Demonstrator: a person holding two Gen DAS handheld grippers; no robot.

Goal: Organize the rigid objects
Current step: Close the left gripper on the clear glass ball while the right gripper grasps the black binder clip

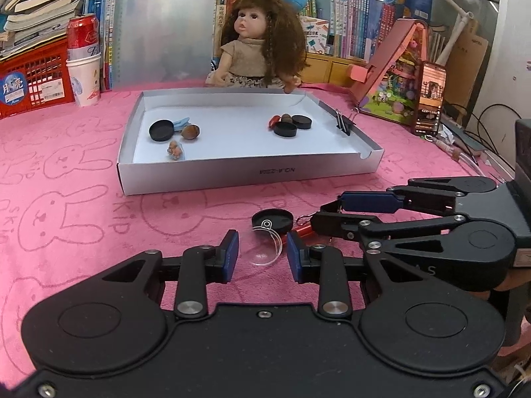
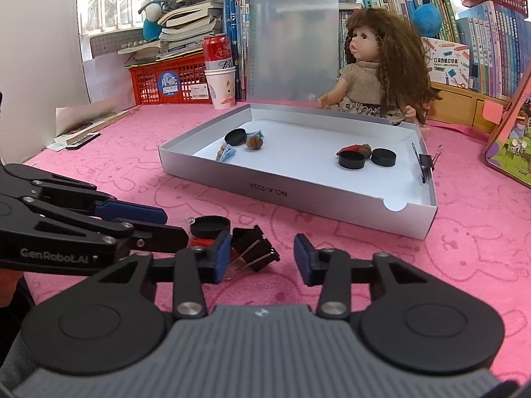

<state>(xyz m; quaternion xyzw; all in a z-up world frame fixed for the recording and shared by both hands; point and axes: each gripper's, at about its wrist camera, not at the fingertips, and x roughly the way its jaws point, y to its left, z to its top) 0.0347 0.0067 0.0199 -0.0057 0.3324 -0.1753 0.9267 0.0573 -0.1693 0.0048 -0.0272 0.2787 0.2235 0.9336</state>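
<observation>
A clear plastic disc [image 1: 267,248] with a small loop lies on the pink cloth between the fingers of my left gripper [image 1: 262,257], which stands open with neither pad pressing on it. Just beyond lie a black cap [image 1: 272,220] and a red piece [image 1: 303,230] with a wire ring. In the right wrist view, my right gripper [image 2: 262,258] is open around a black binder clip [image 2: 255,248]; the clip sits near the left pad and well apart from the right one. The left gripper [image 2: 176,225] reaches in from the left beside the black cap [image 2: 210,225].
A shallow white box [image 1: 252,172] lies ahead, holding black caps, nuts, a red piece and blue bits, with a binder clip [image 1: 343,124] on its right rim. Behind it sit a doll [image 1: 262,43], a red crate [image 1: 33,79], a can in a cup [image 1: 83,63], a phone [image 1: 429,96] and cables.
</observation>
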